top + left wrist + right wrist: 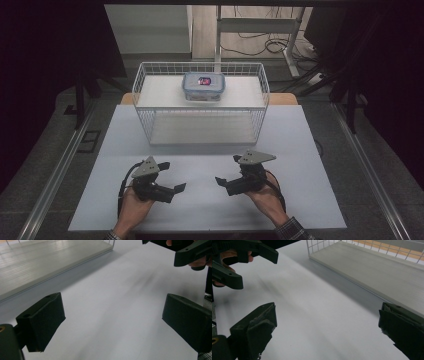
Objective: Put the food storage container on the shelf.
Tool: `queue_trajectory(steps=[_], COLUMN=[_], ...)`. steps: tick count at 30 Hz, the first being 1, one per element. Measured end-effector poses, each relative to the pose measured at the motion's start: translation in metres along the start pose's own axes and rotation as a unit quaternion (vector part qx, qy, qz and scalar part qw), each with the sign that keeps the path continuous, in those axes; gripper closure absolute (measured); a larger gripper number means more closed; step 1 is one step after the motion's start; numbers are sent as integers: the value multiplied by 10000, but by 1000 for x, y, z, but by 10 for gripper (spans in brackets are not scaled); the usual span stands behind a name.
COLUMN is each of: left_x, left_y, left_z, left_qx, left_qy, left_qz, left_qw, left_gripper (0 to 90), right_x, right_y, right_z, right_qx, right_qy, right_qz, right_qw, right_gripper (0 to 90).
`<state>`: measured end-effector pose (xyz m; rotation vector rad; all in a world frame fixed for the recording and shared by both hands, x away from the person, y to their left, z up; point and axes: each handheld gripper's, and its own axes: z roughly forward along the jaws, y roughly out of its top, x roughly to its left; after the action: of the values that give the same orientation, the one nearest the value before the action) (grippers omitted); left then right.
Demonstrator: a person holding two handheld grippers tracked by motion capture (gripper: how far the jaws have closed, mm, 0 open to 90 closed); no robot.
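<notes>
A clear plastic box with a blue-rimmed lid (pixel 203 86) sits on the upper white board of a white wire rack (pixel 200 64) at the back of the table. Something red shows through its lid. My left gripper (pixel 172 176) rests low over the front left of the table, open, with nothing between its jaws. My right gripper (pixel 226 169) mirrors it at the front right, open and holding nothing. The two point inward at each other, a short gap apart. In the left gripper view my own gripper (pixel 112 322) stands wide open over bare tabletop; so does my gripper (pixel 327 327) in the right gripper view.
The white table (pixel 300 150) is bare between the grippers and the rack. The rack's lower board (pixel 37 262) lies flat on the table, also seen as the board (pixel 374 270) in the right gripper view. Dark floor, metal rails and cables surround the table.
</notes>
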<state>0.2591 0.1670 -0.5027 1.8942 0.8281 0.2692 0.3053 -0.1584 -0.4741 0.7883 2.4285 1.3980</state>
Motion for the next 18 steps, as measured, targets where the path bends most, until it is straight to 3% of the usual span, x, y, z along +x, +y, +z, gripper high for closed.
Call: queue_trajectory(steps=[9,18], left_x=[0,3], left_y=[-14,-25], left_z=[-10,-23], left_qx=[197,252], left_qy=[202,346], left_qz=[58,20], left_qw=[9996,9991], left_gripper=[37,35], right_x=[0,1], right_y=[-13,-22], right_z=[-8,-20], right_qx=[118,159], right_qy=[-45,-308], right_qz=[7,-67], right_qw=[9999,9994], right_gripper=[16,0])
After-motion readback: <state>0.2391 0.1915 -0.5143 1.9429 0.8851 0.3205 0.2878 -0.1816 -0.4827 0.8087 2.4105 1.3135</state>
